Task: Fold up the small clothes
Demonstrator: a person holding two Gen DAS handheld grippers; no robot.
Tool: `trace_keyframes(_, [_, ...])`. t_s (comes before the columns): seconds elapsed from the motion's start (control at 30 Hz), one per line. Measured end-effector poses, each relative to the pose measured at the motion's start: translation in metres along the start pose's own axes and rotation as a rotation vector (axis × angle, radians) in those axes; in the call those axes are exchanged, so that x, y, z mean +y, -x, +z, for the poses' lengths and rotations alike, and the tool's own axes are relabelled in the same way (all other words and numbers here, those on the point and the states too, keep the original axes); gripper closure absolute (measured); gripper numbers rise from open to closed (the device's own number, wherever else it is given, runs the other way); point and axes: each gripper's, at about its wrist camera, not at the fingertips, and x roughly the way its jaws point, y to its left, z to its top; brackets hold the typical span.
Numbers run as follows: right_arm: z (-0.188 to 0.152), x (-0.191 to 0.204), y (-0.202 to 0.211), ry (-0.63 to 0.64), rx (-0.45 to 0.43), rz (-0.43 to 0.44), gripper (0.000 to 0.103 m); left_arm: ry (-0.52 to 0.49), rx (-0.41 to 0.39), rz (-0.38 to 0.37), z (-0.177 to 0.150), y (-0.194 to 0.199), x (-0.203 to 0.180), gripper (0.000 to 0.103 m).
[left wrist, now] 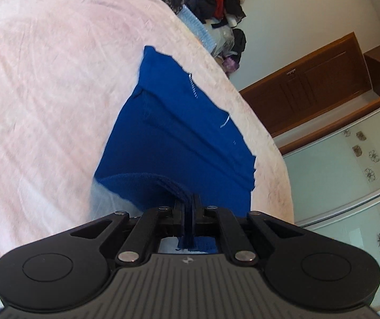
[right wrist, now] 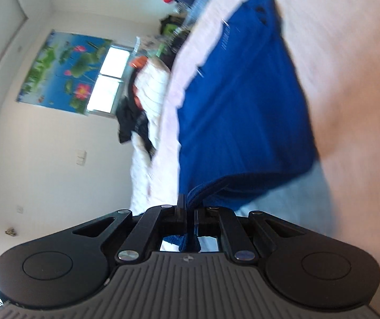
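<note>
A bright blue garment (left wrist: 174,138) lies spread on the pink bed sheet (left wrist: 43,93), its near hem lifted off the sheet. My left gripper (left wrist: 188,204) is shut on the near edge of the garment, with the fabric pinched between the jaws. In the right wrist view the same blue garment (right wrist: 243,106) stretches away over the pink sheet (right wrist: 349,79). My right gripper (right wrist: 188,207) is shut on another part of the near hem. Both views are tilted and the right one is blurred.
A heap of dark, red and patterned clothes (left wrist: 211,0) sits at the far end of the bed. A brown wooden cabinet (left wrist: 317,79) and floral glass doors (left wrist: 362,172) stand beside the bed. A white quilt with dark clothes (right wrist: 147,111) lies below a window and a lotus poster (right wrist: 65,71).
</note>
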Motion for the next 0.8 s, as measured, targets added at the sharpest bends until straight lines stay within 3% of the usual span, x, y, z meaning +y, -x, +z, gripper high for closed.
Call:
trace_keyframes(0.17, [0.059,0.006,-0.016,0.011,-0.066,0.060,0.093,-0.008,-0.040,-0.040,0.046,-0.034,-0.017,0.099])
trace_keyframes(0.5, [0.184,-0.025,-0.079,-0.082,-0.161,0.088,0.093,0.002,-0.062,-0.028,0.153,-0.148,-0.036,0.099])
trace_keyframes(0.63, [0.238,-0.044,-0.111,-0.121,-0.187,0.051,0.093,-0.008,-0.059,0.022,0.189,-0.200,-0.038,0.099])
trace_keyframes(0.8, [0.285,-0.085,-0.155,-0.190,-0.182,-0.065,0.092,0.015,-0.014,0.124,0.216,-0.265,-0.024,0.099])
